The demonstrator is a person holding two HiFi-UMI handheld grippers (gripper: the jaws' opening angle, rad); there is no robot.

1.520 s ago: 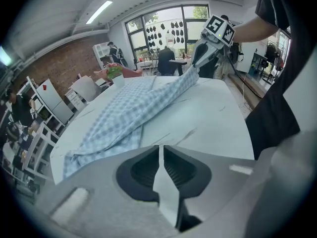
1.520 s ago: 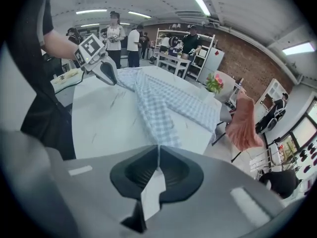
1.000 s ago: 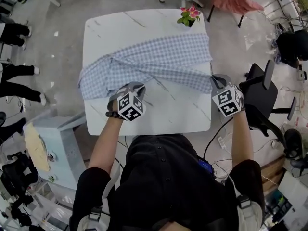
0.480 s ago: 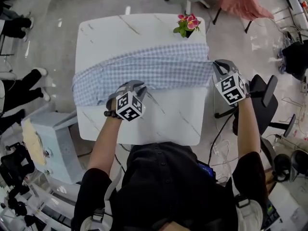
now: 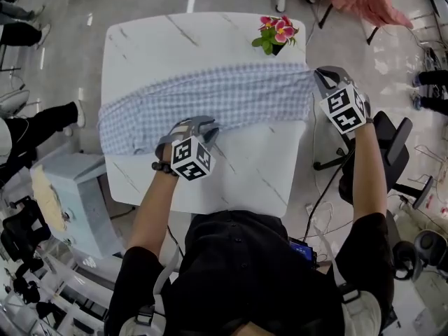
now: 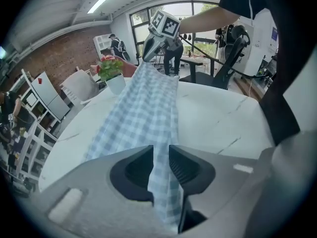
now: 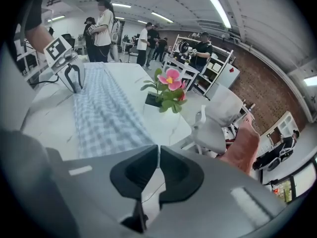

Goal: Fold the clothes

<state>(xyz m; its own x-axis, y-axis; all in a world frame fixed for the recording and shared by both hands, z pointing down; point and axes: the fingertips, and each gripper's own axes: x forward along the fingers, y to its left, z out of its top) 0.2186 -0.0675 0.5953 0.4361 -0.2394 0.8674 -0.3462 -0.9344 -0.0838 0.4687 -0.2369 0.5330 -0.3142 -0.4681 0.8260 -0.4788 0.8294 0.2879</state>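
Blue-checked shirt (image 5: pixel 210 98) now narrower, straighter

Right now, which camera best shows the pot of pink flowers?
The right gripper view: the flower pot stands close and sharp beside the checked shirt. The head view shows it small, from above, near the far table edge. The left gripper view shows it small, left of the shirt.

Blue-and-white checked shirt (image 5: pixel 210 100), white table (image 5: pixel 161 40) with thin grey marble veins, pink flowers (image 5: pixel 276 28) with green leaves, and a person's black top (image 5: pixel 259 271).
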